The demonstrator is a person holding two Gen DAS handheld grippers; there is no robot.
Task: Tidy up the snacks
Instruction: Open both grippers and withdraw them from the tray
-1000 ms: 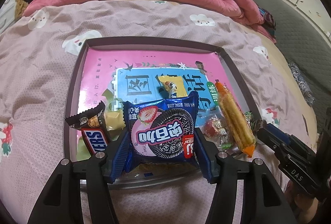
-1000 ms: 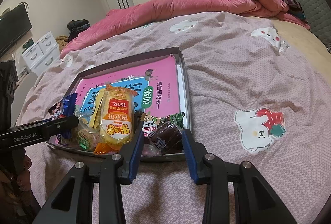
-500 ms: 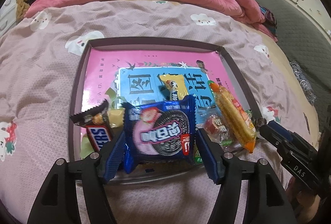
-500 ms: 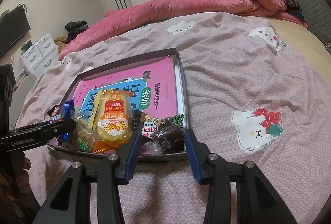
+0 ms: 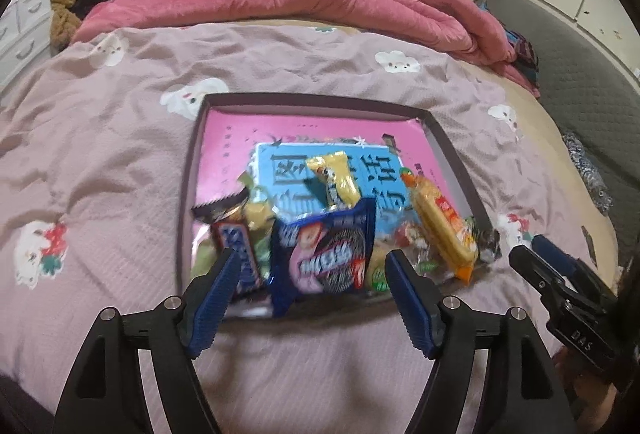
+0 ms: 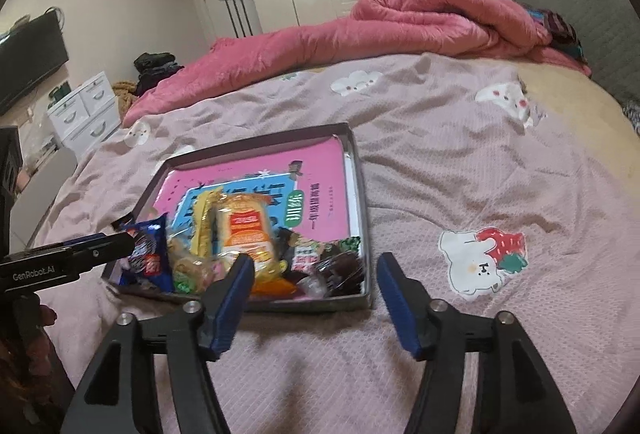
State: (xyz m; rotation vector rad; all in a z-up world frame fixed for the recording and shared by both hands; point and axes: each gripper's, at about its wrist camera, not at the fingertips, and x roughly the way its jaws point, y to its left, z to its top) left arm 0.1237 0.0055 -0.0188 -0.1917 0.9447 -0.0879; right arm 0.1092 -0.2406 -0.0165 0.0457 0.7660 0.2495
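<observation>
A dark metal tray [image 5: 312, 98] lies on the bed with a pink book [image 5: 224, 137] in it. Snacks are heaped at its near end: a blue Oreo pack [image 5: 322, 258], a Snickers bar [image 5: 236, 246], a long yellow-orange pack [image 5: 440, 230] and a small yellow one [image 5: 336, 181]. My left gripper [image 5: 312, 294] is opening; the Oreo pack lies between its jaws, clear of both pads. My right gripper [image 6: 314, 294] is opening too, with nothing in it, just short of the tray's near rim [image 6: 280, 304]. A dark brown wrapped snack [image 6: 340, 270] lies beyond it, beside a yellow cracker pack [image 6: 244, 230].
A bunched pink quilt [image 6: 400, 21] lies across the far side of the bed, and a grey headboard [image 6: 580, 5] stands at the right. White drawers [image 6: 88, 109] stand left of the bed. The mauve bedspread [image 6: 480, 173] spreads around the tray. Each gripper shows at the edge of the other's view.
Both grippers have opened wider and drawn back and up from the tray. The Oreo pack and the dark brown snack now lie loose in the tray.
</observation>
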